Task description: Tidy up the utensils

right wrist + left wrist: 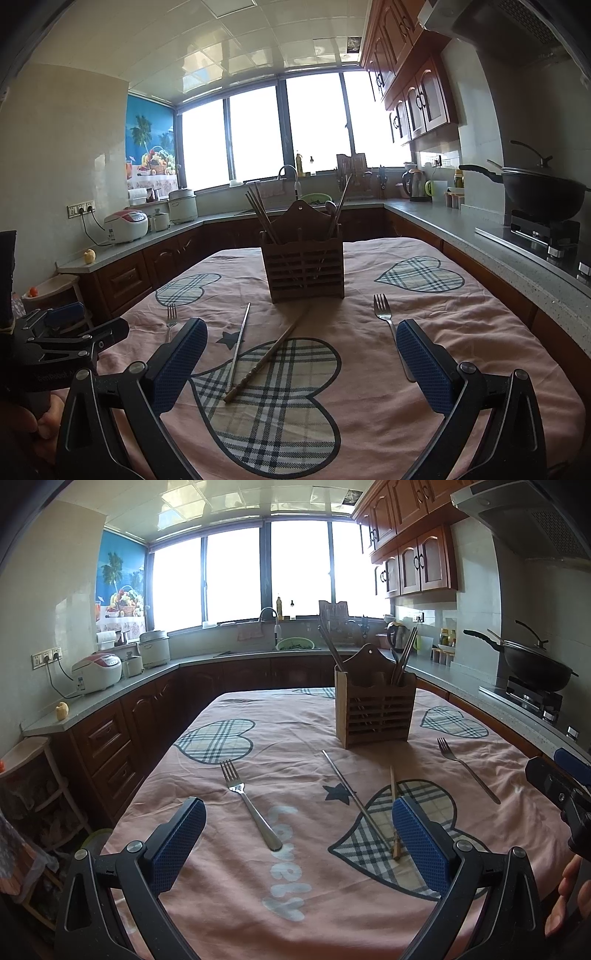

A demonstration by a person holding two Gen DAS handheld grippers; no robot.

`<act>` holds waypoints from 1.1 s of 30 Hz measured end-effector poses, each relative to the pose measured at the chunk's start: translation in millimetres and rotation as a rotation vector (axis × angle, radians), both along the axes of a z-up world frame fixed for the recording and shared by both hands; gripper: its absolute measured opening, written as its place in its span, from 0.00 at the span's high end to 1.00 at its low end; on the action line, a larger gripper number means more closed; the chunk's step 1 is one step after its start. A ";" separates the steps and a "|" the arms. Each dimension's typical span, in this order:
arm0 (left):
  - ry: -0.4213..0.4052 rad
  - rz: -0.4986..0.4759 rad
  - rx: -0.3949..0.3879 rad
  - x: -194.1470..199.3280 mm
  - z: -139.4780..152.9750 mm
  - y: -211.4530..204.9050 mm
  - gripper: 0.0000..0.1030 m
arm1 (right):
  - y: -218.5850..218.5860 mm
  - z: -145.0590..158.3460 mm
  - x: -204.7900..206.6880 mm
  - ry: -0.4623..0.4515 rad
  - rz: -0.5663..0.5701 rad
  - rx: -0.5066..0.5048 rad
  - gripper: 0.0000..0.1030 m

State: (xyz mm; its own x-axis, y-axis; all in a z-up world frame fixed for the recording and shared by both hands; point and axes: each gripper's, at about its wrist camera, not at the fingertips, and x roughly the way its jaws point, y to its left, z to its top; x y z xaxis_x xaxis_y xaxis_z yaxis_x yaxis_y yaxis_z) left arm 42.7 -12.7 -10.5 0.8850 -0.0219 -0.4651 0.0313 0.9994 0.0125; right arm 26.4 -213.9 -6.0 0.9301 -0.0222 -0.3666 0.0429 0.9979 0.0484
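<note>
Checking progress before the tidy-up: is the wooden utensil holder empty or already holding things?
Not empty. The wooden utensil holder stands upright with chopsticks sticking out of its top.

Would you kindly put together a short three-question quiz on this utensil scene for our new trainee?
1. True or false: both forks already stand in the wooden holder.
2. Which loose piece lies nearest the left hand-held gripper?
A. left fork
B. right fork
C. wok
3. Fill in: the metal chopstick and the wooden chopstick lie on the ____.

Key:
1. False: the left fork and right fork lie on the tablecloth.
2. A
3. Tablecloth: metal chopstick, wooden chopstick.
</note>
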 end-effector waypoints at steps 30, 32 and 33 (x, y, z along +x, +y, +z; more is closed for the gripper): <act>-0.001 -0.007 0.004 3.2 4.3 -7.0 0.01 | -1.7 1.5 3.0 -0.010 0.012 0.014 0.00; 0.001 -0.008 0.003 3.2 4.3 -7.1 0.01 | -1.8 1.6 2.9 -0.011 0.013 0.014 0.00; 0.002 -0.008 0.003 3.5 4.5 -7.6 0.01 | -1.4 1.4 2.9 -0.011 0.013 0.015 0.00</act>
